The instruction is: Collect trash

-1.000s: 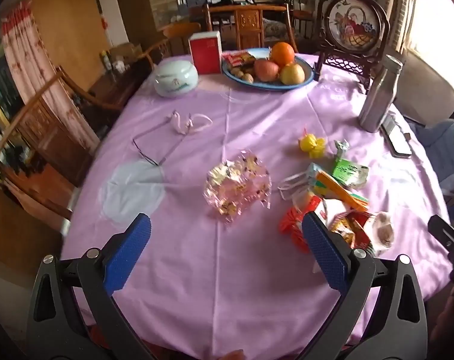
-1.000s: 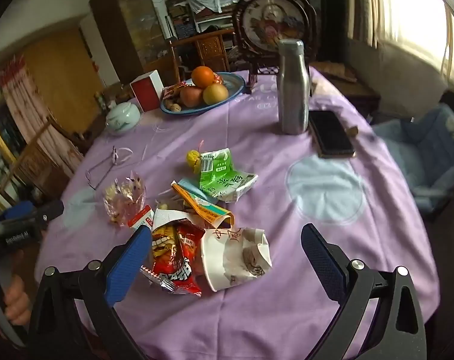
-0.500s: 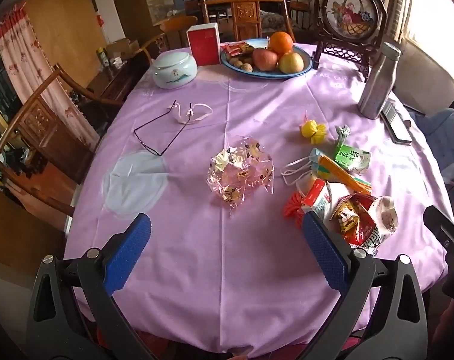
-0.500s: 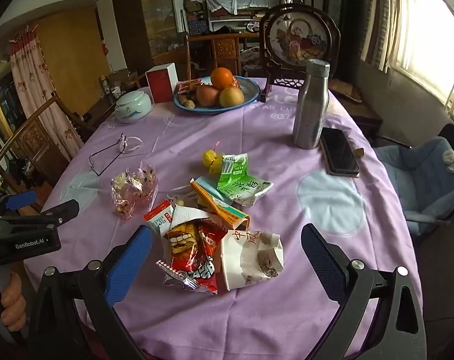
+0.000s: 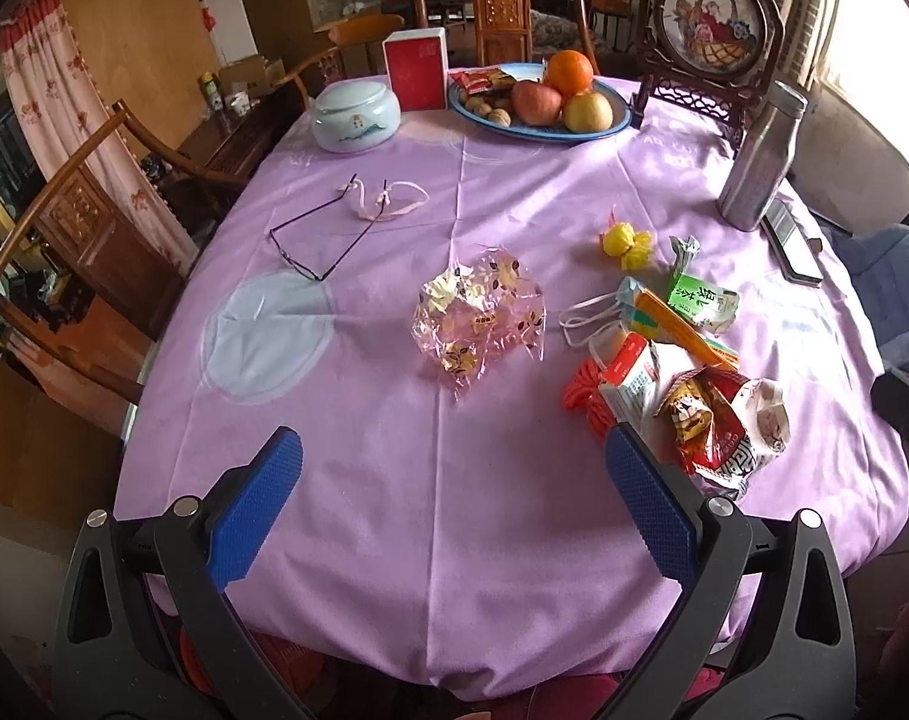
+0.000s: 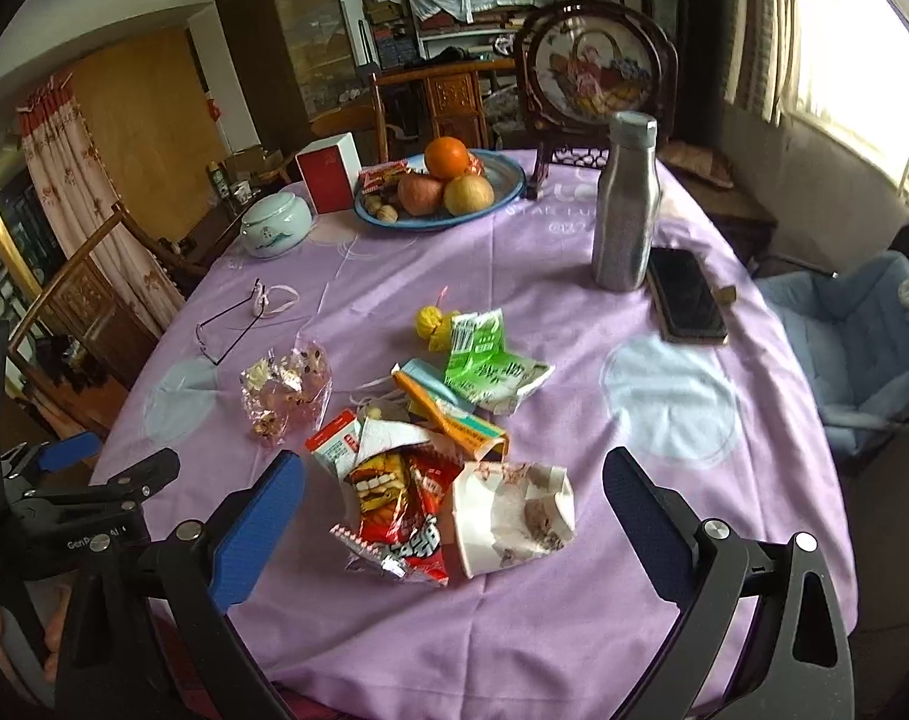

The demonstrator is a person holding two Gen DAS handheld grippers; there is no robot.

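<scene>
Across the round desk (image 6: 664, 600), draped in a lilac cloth, the trash lies in a loose heap toward the near right side. Both tongs, the left tongs (image 5: 454, 480) and the right tongs (image 6: 454, 492), hang over the near edge with their blue pads wide apart, gripping nothing. At the far side stands a blue fruit plate (image 6: 502, 189), with a steel bottle (image 6: 625, 204) upright to its right. Within the heap, a crumpled white paper cup (image 6: 514, 516) touches a red snack wrapper (image 6: 400, 510); a green packet (image 6: 490, 369) lies beyond them, and a clear candy bag (image 5: 481, 324) sits apart to the left.
</scene>
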